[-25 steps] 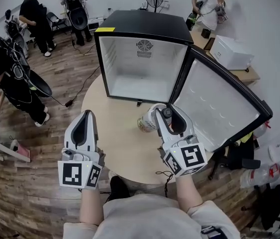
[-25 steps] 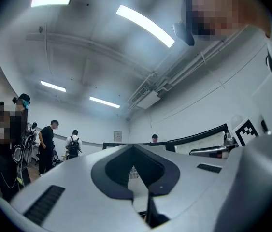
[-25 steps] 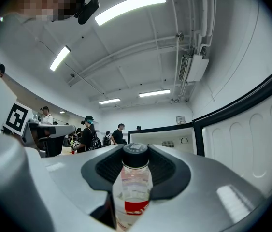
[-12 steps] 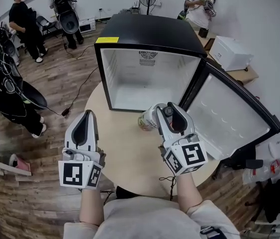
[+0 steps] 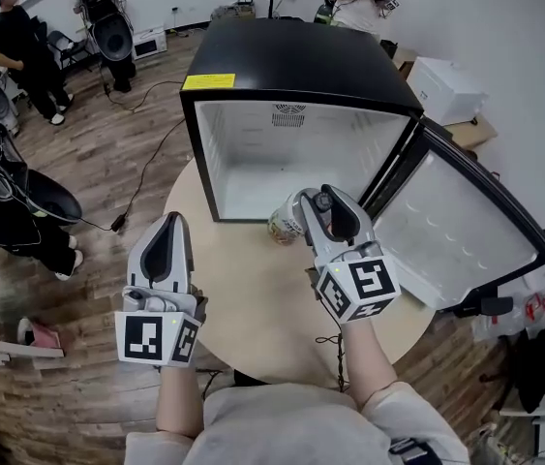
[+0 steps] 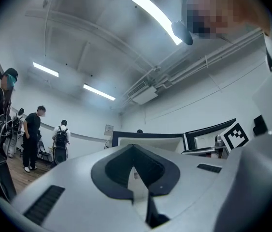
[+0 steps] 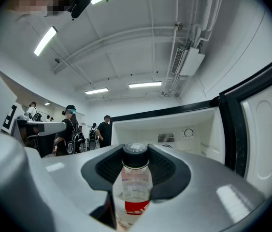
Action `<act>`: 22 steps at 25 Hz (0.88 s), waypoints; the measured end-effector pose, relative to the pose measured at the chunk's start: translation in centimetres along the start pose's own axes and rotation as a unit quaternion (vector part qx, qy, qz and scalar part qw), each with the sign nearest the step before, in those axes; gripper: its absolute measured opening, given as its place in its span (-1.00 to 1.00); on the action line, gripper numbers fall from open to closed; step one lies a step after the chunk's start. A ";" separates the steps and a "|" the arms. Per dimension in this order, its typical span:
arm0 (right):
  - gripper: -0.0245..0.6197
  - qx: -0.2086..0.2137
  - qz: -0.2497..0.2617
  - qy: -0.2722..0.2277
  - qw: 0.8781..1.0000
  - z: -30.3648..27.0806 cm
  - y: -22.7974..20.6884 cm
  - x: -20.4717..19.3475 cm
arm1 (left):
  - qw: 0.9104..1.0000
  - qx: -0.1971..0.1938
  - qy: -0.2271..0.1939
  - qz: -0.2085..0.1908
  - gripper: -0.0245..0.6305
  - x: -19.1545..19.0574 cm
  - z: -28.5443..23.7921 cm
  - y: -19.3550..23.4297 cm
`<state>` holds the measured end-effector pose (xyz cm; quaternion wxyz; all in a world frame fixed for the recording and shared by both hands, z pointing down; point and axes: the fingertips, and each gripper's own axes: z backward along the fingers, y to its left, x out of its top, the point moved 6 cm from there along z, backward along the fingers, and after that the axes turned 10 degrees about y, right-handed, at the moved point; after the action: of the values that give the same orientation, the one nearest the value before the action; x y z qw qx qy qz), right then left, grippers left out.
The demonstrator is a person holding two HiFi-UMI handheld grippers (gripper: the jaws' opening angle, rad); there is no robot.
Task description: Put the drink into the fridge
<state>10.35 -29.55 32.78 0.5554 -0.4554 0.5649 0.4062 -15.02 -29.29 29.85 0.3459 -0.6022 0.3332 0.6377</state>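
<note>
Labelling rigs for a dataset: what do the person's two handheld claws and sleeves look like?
Both the left claw and right claw have pale grey shells with black padded insides, each carrying a black-and-white marker cube. Short pale sleeves.

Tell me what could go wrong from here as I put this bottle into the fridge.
The right gripper holds the bottle lying along its fingers, cap forward rather than upright, so it may topple when released inside. The bottle hangs low just before the fridge opening and could catch the bottom frame. The open door stands close on the right; a wide swing might bump it.
</note>
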 end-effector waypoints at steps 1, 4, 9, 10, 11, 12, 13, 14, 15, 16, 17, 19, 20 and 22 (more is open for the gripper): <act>-0.43 -0.003 0.000 0.003 1.000 -0.7 -0.1 -0.1 | 1.000 -0.003 0.002 0.001 -0.90 -0.2 -0.4 0.4; -0.43 -0.011 0.000 0.014 1.000 -3.2 -0.2 -0.7 | 1.000 -0.010 0.009 0.004 -0.90 -0.9 -1.4 1.7; -0.43 -0.025 -0.005 0.038 0.999 -7.0 -0.4 -2.2 | 0.999 -0.022 0.020 0.016 -0.90 -2.1 -2.7 3.5; -0.43 -0.028 -0.006 0.042 0.999 -7.7 -0.5 -2.6 | 0.999 -0.024 0.022 0.018 -0.90 -2.4 -2.9 3.9; -0.43 -0.030 -0.007 0.047 0.998 -8.4 -0.5 -2.9 | 0.999 -0.026 0.025 0.020 -0.90 -2.6 -3.1 4.2; -0.43 -0.033 -0.009 0.052 0.998 -9.0 -0.7 -3.3 | 0.999 -0.027 0.027 0.022 -0.90 -2.9 -3.3 4.5; -0.43 -0.035 -0.011 0.056 0.998 -9.6 -0.8 -3.7 | 0.999 -0.027 0.030 0.024 -0.90 -3.2 -3.5 4.7; -0.43 -0.037 -0.014 0.061 0.997 -10.2 -1.1 -4.1 | 0.999 -0.028 0.033 0.026 -0.90 -3.5 -3.7 5.0; -0.43 -0.039 -0.017 0.066 0.997 -10.9 -1.3 -4.6 | 0.999 -0.028 0.036 0.027 -0.90 -3.8 -3.8 5.2; -0.43 -0.040 -0.019 0.070 0.997 -11.5 -1.4 -4.9 | 0.998 -0.028 0.039 0.029 -0.90 -4.0 -4.0 5.5; -0.43 -0.041 -0.021 0.073 0.996 -12.1 -1.6 -5.3 | 0.998 -0.028 0.042 0.031 -0.90 -4.2 -4.1 5.8; -0.43 -0.044 -0.025 0.077 0.996 -13.3 -1.7 -5.8 | 0.998 -0.029 0.047 0.031 -0.90 -4.6 -4.3 6.4; -0.43 -0.046 -0.026 0.080 0.995 -13.9 -1.7 -6.1 | 0.998 -0.030 0.049 0.030 -0.90 -4.7 -4.4 6.7; -0.43 -0.052 -0.027 0.086 0.995 -15.0 -1.9 -6.6 | 0.998 -0.031 0.053 0.029 -0.90 -5.0 -4.4 7.2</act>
<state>8.08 -44.07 40.23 0.4914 -0.5322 0.5759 0.3790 -18.52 -37.07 34.68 0.2899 -0.6360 0.3485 0.6245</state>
